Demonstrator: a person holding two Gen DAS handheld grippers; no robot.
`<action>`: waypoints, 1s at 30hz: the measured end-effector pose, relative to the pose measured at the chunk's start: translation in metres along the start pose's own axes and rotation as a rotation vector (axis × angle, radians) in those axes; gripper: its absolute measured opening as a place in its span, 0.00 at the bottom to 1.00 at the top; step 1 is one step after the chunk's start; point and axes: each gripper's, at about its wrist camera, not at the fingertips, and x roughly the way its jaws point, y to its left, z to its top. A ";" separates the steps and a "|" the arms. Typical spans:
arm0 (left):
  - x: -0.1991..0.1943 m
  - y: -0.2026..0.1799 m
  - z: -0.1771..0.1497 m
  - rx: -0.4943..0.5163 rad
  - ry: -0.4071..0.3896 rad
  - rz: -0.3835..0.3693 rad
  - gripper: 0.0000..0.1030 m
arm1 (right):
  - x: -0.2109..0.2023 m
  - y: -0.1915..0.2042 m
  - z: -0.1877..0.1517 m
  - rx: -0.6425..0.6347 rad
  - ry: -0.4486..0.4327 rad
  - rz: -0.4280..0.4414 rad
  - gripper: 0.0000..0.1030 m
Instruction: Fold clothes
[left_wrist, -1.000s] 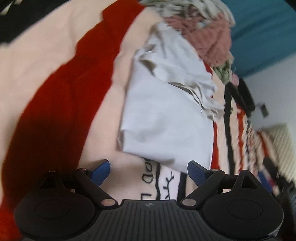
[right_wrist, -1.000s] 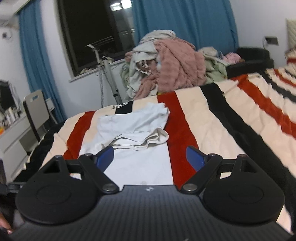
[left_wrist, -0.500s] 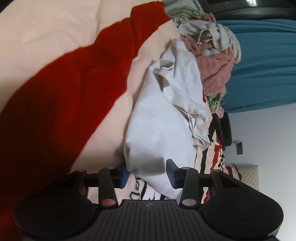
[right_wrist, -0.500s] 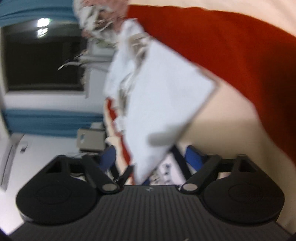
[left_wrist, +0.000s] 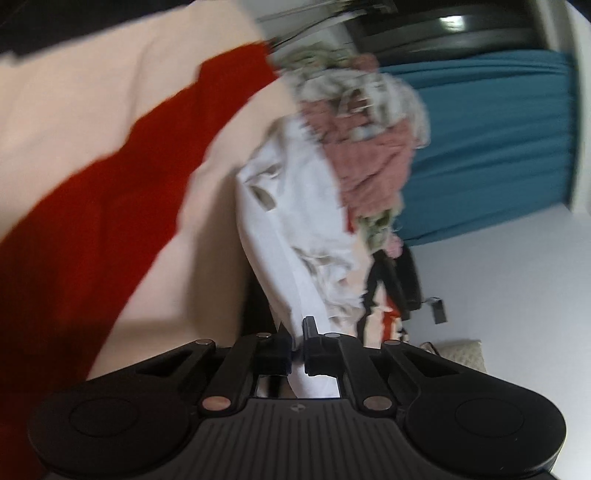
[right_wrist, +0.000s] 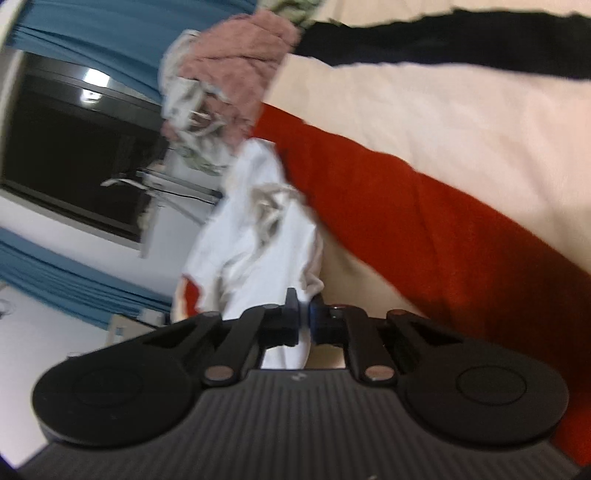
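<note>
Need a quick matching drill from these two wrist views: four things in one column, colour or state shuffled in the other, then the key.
Things:
1. left gripper
2. curtain
3. knitted garment on the pile
4. widest blanket stripe by the white garment

Colour or state:
A. pink
B. red
C. shut on the white garment
D. blue

Pairs: 1-C, 2-D, 3-A, 4-B

The right gripper pinches the same white garment at another edge.

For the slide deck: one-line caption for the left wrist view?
Left gripper shut on white garment over striped blanket.
</note>
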 end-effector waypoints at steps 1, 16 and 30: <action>-0.006 -0.005 -0.001 0.009 -0.005 -0.018 0.05 | -0.010 0.005 0.000 -0.014 -0.009 0.024 0.07; -0.162 -0.026 -0.107 0.046 -0.020 -0.072 0.04 | -0.185 0.013 -0.058 -0.219 -0.113 0.111 0.06; -0.092 -0.094 -0.013 0.087 -0.046 0.047 0.05 | -0.115 0.076 0.000 -0.208 -0.154 0.077 0.06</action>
